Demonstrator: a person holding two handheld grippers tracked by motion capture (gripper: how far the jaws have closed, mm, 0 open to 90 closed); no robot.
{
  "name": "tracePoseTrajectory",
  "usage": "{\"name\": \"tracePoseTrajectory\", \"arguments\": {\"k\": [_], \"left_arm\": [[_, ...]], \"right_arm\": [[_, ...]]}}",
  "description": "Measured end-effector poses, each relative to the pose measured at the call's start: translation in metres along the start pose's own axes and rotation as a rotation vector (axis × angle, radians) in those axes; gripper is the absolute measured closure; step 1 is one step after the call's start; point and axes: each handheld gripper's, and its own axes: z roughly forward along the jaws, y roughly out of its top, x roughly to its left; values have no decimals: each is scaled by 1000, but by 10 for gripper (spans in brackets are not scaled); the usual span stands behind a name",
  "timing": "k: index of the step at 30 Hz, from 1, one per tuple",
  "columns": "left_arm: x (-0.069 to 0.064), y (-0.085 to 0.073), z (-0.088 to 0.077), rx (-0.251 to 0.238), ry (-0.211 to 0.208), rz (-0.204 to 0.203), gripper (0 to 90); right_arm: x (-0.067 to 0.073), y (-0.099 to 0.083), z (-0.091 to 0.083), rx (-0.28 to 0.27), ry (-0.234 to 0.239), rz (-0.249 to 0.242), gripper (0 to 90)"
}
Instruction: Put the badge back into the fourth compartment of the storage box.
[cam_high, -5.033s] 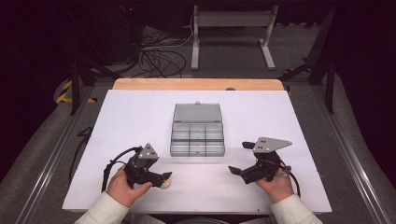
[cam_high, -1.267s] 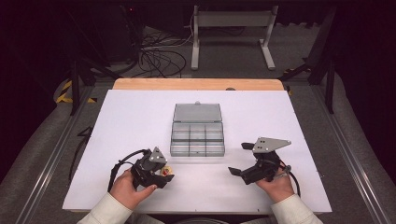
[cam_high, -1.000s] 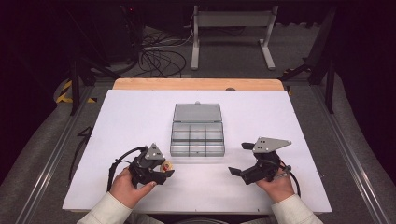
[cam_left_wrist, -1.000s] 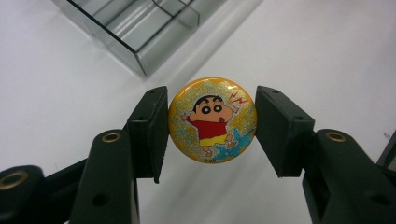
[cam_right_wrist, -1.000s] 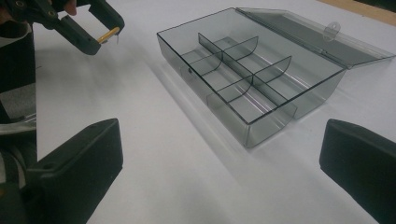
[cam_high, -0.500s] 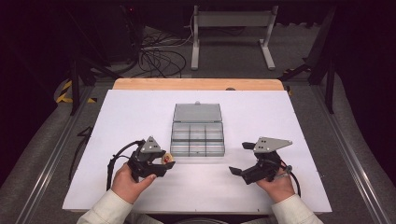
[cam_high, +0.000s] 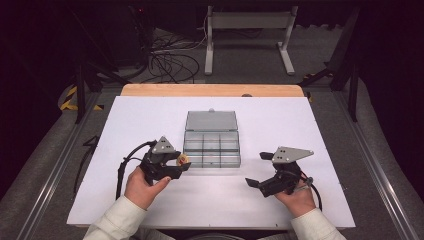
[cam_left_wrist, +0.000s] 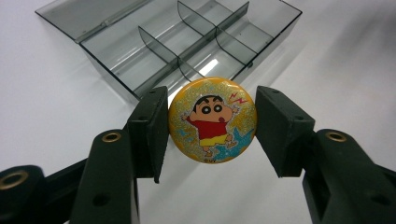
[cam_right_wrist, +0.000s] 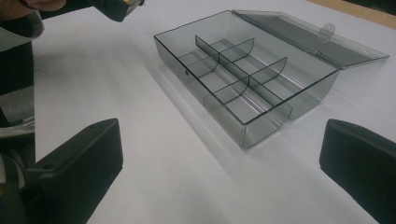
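A round yellow badge (cam_left_wrist: 212, 120) with a cartoon child on it hangs between the black jaws of my left gripper (cam_left_wrist: 211, 133), which is shut on its edges and holds it off the white table. In the high view, the badge (cam_high: 183, 159) and left gripper (cam_high: 182, 164) sit just left of the clear grey compartment box (cam_high: 211, 147), near its front left corner. The box (cam_left_wrist: 187, 46) lies open, lid folded back, its compartments bare. My right gripper (cam_high: 256, 169) rests on the table right of the box's front, jaws wide open with nothing between them (cam_right_wrist: 219, 158).
The white table top (cam_high: 150, 115) has a wooden strip (cam_high: 210, 90) along its far edge. Cables and a metal stand (cam_high: 247, 30) lie on the dark floor beyond. The box (cam_right_wrist: 243, 70) lies just ahead of the right gripper.
My left gripper has moved away from the front edge and rightward toward the box's front left corner, carrying the badge. The right gripper has stayed put.
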Motion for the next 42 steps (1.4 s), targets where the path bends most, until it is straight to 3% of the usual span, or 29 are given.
{"name": "tracePoseTrajectory", "arguments": {"k": [19, 23, 42], "left_arm": [[14, 17, 22, -77, 11, -65, 472], [15, 19, 28, -81, 18, -57, 473], [20, 22, 50, -92, 67, -104, 469]], "right_arm": [[-2, -1, 0, 0, -3, 3, 1], [-2, -2, 0, 1, -5, 4, 0], [-3, -3, 1, 12, -5, 7, 1]]}}
